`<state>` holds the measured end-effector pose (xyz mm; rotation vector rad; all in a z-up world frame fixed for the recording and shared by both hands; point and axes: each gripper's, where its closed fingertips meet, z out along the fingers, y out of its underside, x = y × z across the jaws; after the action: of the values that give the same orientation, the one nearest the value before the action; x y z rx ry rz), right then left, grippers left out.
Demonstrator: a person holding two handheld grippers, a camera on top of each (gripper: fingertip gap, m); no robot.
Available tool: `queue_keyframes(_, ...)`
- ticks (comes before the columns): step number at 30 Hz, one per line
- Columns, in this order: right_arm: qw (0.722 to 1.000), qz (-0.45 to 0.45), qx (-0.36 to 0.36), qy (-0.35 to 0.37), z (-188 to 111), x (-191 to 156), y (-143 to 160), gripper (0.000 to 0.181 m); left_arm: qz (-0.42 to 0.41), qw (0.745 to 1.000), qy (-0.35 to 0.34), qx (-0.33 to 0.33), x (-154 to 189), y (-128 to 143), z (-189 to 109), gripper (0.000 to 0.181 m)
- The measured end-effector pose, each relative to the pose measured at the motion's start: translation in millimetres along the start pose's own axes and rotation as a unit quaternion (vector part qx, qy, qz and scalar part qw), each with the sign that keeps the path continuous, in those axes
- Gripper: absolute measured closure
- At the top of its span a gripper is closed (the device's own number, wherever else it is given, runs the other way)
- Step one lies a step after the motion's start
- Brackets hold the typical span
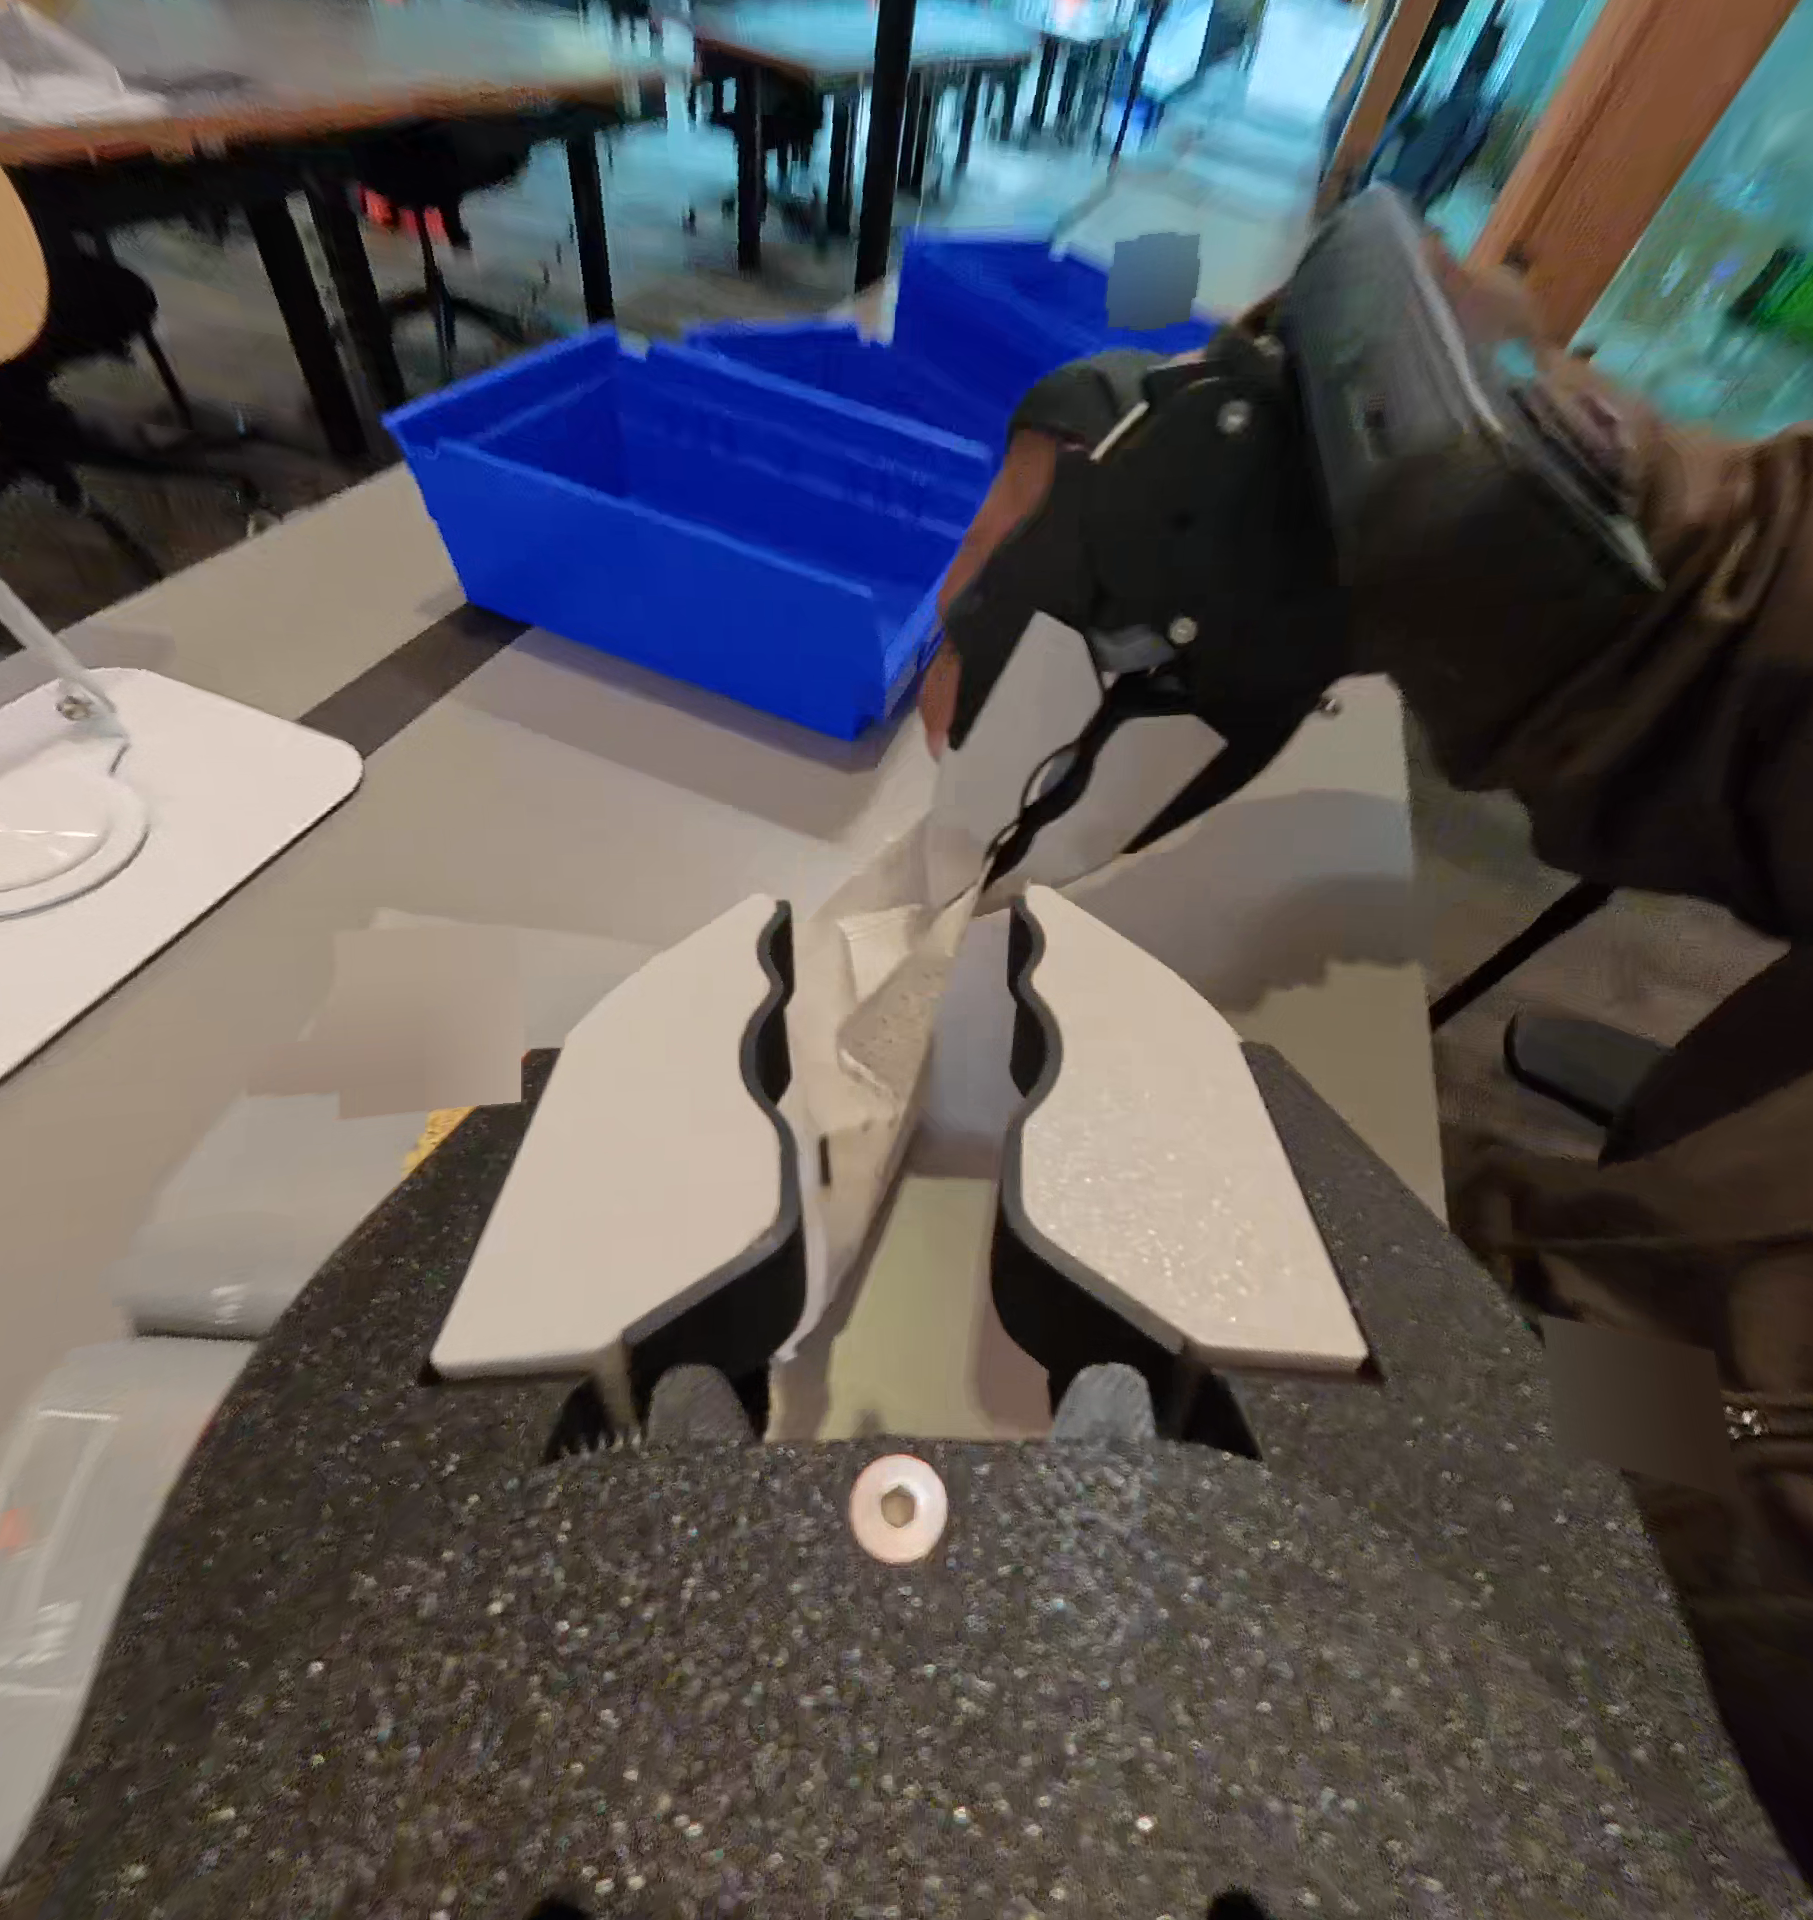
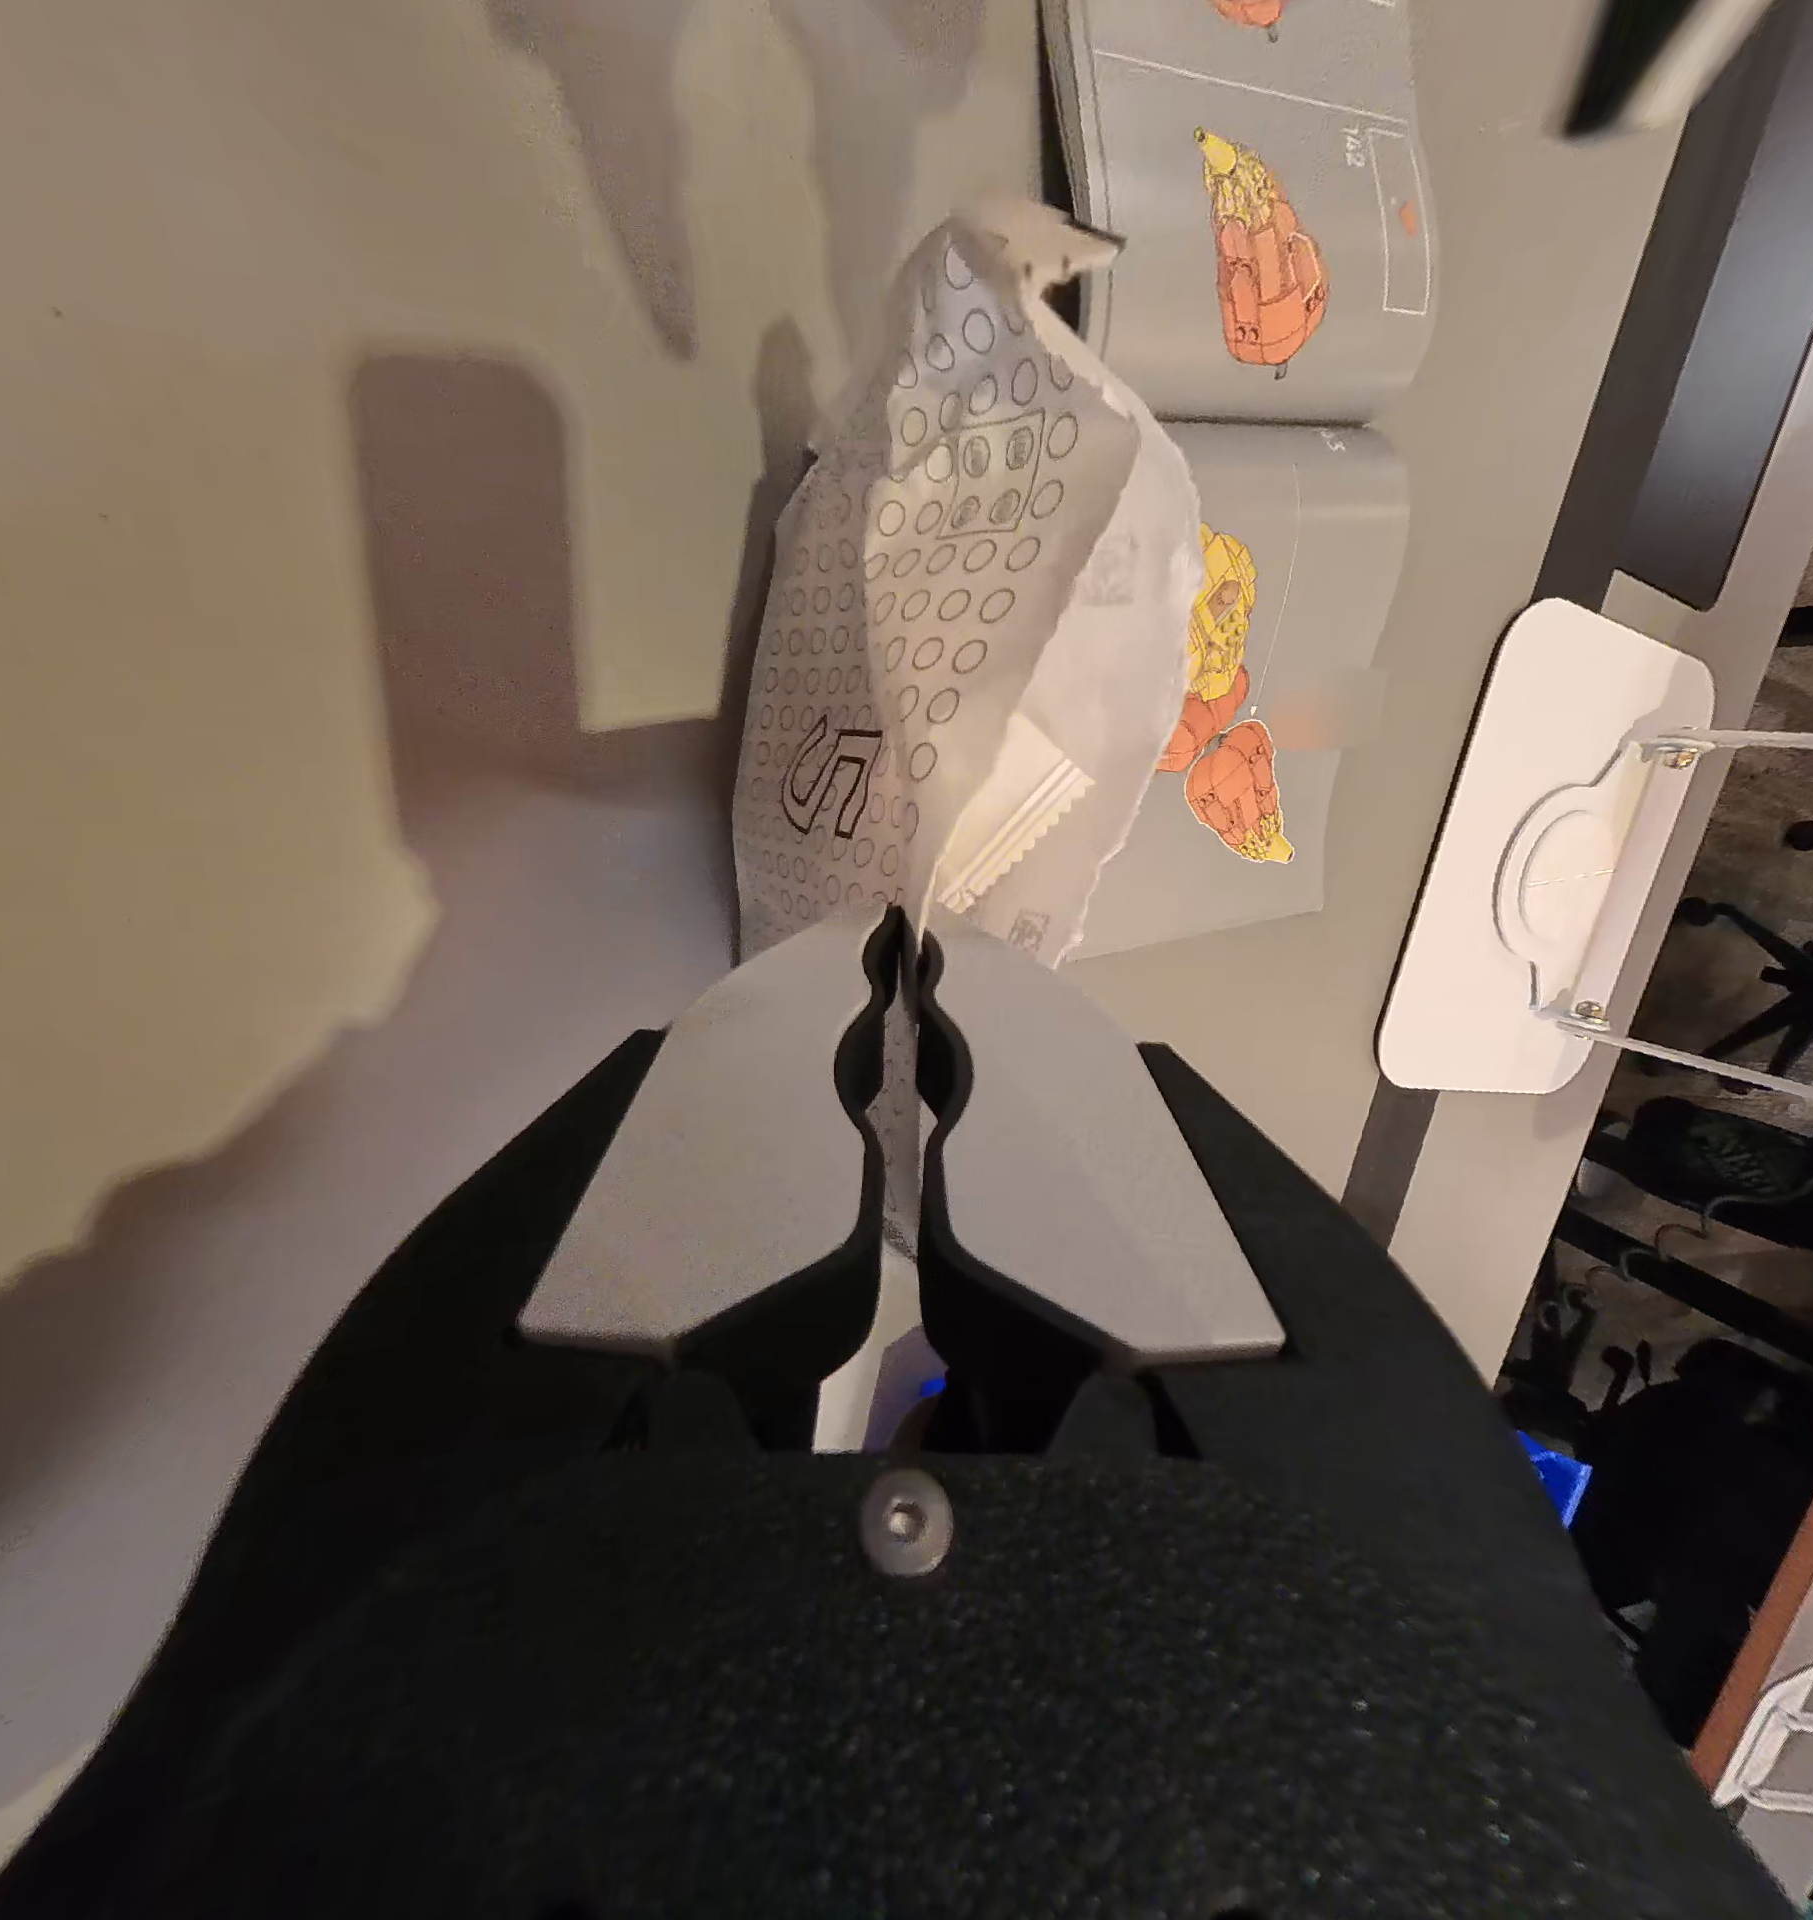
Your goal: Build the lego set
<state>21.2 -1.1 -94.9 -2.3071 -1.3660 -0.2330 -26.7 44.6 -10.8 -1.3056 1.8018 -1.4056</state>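
Note:
A white paper parts bag printed with stud circles hangs in the air over the grey table; one long edge looks torn. My right gripper is shut on one end of it. In the left wrist view my left gripper is open, and the bag runs down between its fingers, resting against the left finger. The right gripper reaches in from the upper right, held by a person in a dark sleeve. No loose bricks are in view.
The open instruction booklet lies on the table beyond the bag. A white lamp base stands by the table edge and also shows in the left wrist view. Blue bins stand at the back. Clear plastic bags lie at left. One gripper's finger ends stand about 11 centimeters off the other's. Left tips and right tips are each some 40 centimeters from the white lamp base. Seen from the left wrist view as well.

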Motion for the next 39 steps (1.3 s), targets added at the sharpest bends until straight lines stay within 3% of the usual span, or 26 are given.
queue_keyframes(2,1.0,-0.001,0.003,0.003,0,1,0,0.181,0.014,0.996,-0.004,-0.084,-10,0,15,0.143)
queue_keyframes(7,1.0,-0.011,0.012,0.013,-1,-1,2,0.181,0.019,0.964,0.054,-0.26,-14,28,53,0.147)
queue_keyframes(15,0.998,-0.046,0.021,0.034,-2,-6,-1,0.181,0.043,0.928,0.093,-0.359,-13,54,63,0.156)
queue_keyframes(18,0.997,-0.054,0.027,0.038,-2,-7,-2,0.181,0.042,0.922,0.092,-0.373,-14,61,62,0.181)
queue_keyframes(35,0.995,-0.086,0.059,-0.002,-14,-44,-15,0.181,0.118,0.928,-0.068,-0.346,-30,45,73,0.181)
queue_keyframes(39,0.994,-0.089,0.063,-0.012,-16,-49,-17,0.181,0.125,0.931,-0.078,-0.334,-28,43,74,0.181)
